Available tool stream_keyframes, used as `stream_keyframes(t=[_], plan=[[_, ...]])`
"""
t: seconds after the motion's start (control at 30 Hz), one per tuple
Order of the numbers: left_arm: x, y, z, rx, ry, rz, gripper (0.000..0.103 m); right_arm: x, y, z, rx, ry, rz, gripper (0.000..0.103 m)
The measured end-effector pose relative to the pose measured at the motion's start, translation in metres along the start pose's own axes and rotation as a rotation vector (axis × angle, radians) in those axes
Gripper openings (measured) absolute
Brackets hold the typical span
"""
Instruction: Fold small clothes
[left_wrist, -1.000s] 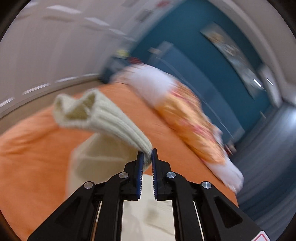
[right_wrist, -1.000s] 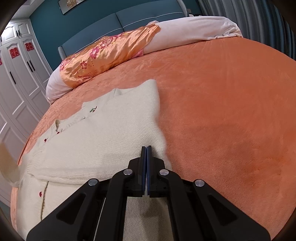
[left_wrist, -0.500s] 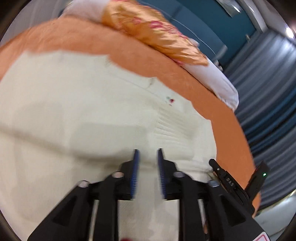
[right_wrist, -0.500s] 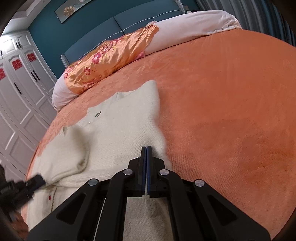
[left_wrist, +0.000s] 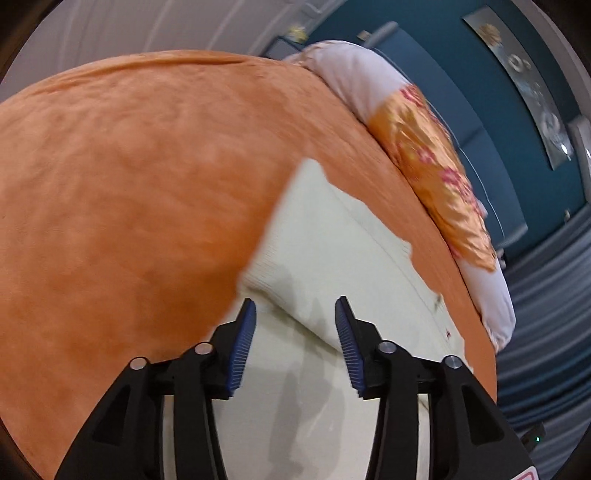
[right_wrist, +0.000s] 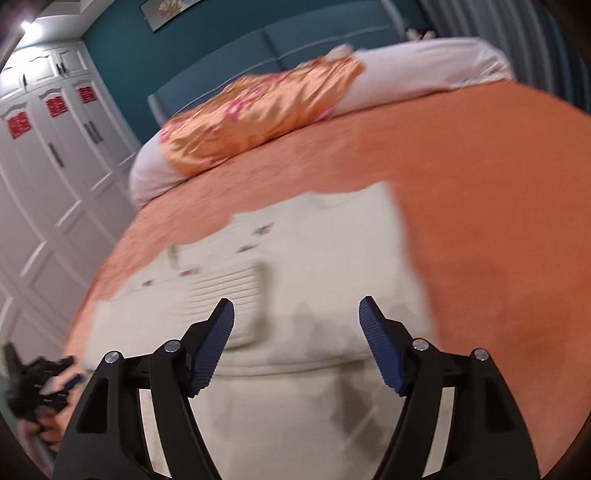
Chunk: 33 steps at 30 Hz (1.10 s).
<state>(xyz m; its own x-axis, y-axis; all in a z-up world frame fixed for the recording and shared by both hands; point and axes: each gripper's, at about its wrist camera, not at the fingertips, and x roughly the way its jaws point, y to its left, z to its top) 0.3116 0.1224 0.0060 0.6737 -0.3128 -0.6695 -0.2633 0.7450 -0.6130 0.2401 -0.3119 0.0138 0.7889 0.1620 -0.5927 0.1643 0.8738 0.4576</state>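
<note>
A small cream knitted cardigan lies flat on the orange bedspread, with both sleeves folded in across its body. In the right wrist view the cardigan shows a ribbed sleeve cuff lying on its chest. My left gripper is open and empty just above the cardigan's left edge. My right gripper is open and empty above the cardigan's lower part. The left gripper also shows in the right wrist view at the far left.
An orange floral satin pillow and a white quilt lie at the head of the bed against a teal headboard. White wardrobe doors stand along the bed's left side. Grey curtains hang on the other side.
My left gripper laid the sleeve across the cardigan, opened and drew back to the left. My right gripper opened, let go of the cardigan's edge and lifted.
</note>
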Motion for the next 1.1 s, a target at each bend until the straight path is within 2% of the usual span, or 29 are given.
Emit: stream_keyframes(t=[0.13,0.2,0.23,0.27,0.3,0.33,0.37,0.4,0.47,0.5,0.57,0.6,0.63,0.67,0.7,0.73,0.77,0.8,0.87,0.93,1.0,1.03,1.1], plan=[[0.0,0.02,0.003,-0.095,0.026,-0.045,0.043,0.029,0.027,0.001,0.0,0.112,0.046,0.07],[-0.003,0.017,0.001,-0.127,0.035,-0.083,0.043,0.052,0.033,0.0,0.027,0.206,0.039,0.07],[-0.005,0.014,-0.001,-0.145,0.047,-0.112,0.042,0.059,0.035,0.0,0.044,0.233,0.041,0.064],[-0.009,0.013,-0.003,-0.155,0.056,-0.133,0.043,0.064,0.037,0.002,0.06,0.243,0.041,0.051],[-0.01,0.009,-0.003,-0.153,0.062,-0.145,0.043,0.066,0.039,0.005,0.065,0.245,0.037,0.043],[-0.009,0.005,-0.003,-0.144,0.067,-0.145,0.043,0.065,0.041,0.01,0.067,0.238,0.045,0.01],[-0.007,0.0,-0.004,-0.122,0.073,-0.127,0.043,0.059,0.044,0.016,0.072,0.224,0.081,0.009],[0.001,-0.005,-0.003,-0.084,0.083,-0.078,0.043,0.049,0.048,0.025,0.072,0.186,0.114,0.009],[0.012,-0.005,-0.003,-0.043,0.078,0.01,0.04,0.011,0.062,0.045,0.029,0.056,0.186,0.008],[0.018,-0.002,-0.003,-0.033,0.069,0.056,0.031,-0.006,0.066,0.051,0.0,-0.005,0.201,0.008],[0.021,0.003,-0.006,-0.032,0.051,0.055,0.032,-0.035,0.064,0.053,-0.046,-0.107,0.213,0.008],[0.02,0.002,-0.01,-0.014,0.033,0.055,0.032,-0.032,0.058,0.048,-0.071,-0.108,0.165,0.008],[0.02,-0.001,-0.014,0.021,0.015,0.071,0.032,-0.012,0.048,0.036,-0.118,-0.04,0.065,0.008],[0.022,-0.007,-0.02,0.088,-0.005,0.114,0.032,0.009,0.039,0.026,-0.138,0.029,0.002,0.008],[0.023,-0.01,-0.024,0.13,-0.019,0.138,0.033,0.037,0.024,0.011,-0.138,0.137,-0.062,0.008],[0.025,-0.014,-0.03,0.183,-0.041,0.163,0.033,0.055,0.01,-0.004,-0.12,0.216,-0.096,0.008],[0.025,-0.017,-0.036,0.227,-0.06,0.183,0.033,0.051,0.001,-0.011,-0.095,0.172,-0.045,0.008],[0.026,-0.02,-0.04,0.257,-0.076,0.199,0.033,0.046,0.001,-0.01,-0.081,0.16,-0.038,0.009],[0.028,-0.02,-0.039,0.26,-0.083,0.206,0.033,0.037,0.001,-0.004,-0.029,0.155,-0.062,0.011],[0.029,-0.019,-0.041,0.266,-0.096,0.206,0.033,0.024,0.011,0.001,-0.027,0.106,-0.098,0.011],[0.029,-0.02,-0.043,0.282,-0.109,0.213,0.033,0.008,0.033,0.006,-0.042,0.038,-0.072,0.012],[0.03,-0.02,-0.044,0.287,-0.111,0.218,0.033,0.006,0.055,0.007,-0.07,0.047,-0.011,0.012],[0.03,-0.022,-0.045,0.299,-0.117,0.226,0.034,0.014,0.097,0.008,-0.146,0.094,0.052,0.012]])
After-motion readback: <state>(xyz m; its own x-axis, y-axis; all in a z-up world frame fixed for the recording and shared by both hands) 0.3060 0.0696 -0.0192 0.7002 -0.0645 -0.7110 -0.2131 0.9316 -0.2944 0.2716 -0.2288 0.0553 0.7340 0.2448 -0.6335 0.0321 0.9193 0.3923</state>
